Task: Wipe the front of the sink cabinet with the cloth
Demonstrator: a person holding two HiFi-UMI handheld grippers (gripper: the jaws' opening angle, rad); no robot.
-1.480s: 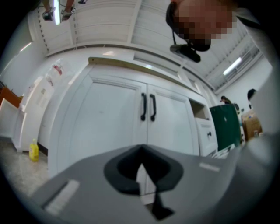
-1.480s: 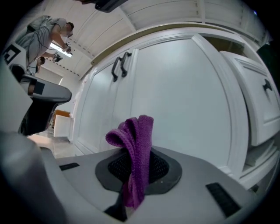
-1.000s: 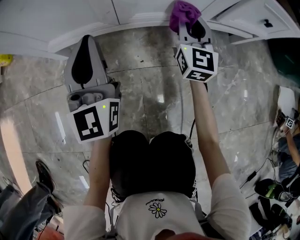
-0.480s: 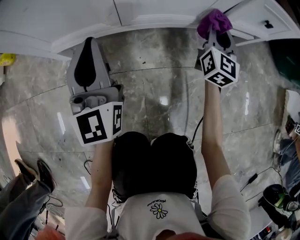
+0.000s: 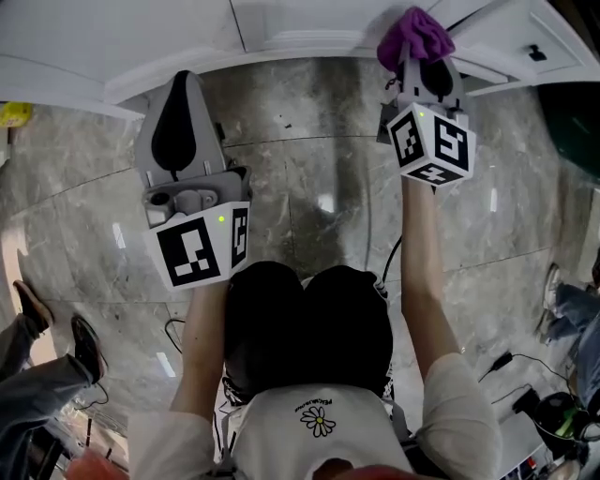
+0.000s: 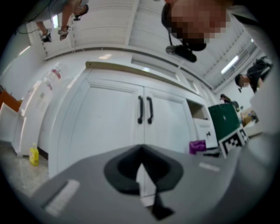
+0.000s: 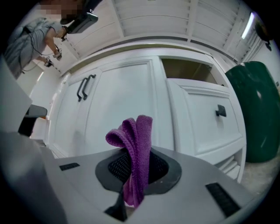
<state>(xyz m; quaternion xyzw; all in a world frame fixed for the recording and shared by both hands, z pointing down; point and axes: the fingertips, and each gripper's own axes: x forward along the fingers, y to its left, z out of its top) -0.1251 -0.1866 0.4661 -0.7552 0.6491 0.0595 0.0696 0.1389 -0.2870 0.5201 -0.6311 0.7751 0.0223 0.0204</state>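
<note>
A purple cloth is pinched in my right gripper, which is shut on it. In the head view the cloth sits at the base of the white sink cabinet, by the edge of its right door. The right gripper view shows the cabinet's double doors with black handles close ahead. My left gripper hangs over the floor, short of the cabinet, shut and holding nothing. Its own view faces the two doors and catches the cloth at the right.
Right of the doors is an open drawer with a black knob, then a dark green bin. A yellow bottle stands left of the cabinet. The floor is grey marble. Another person's feet are at the left.
My right gripper with the cloth swung right along the cabinet base, then drifted back slightly left. The left gripper barely moved. The bystander's feet at the left shifted.
</note>
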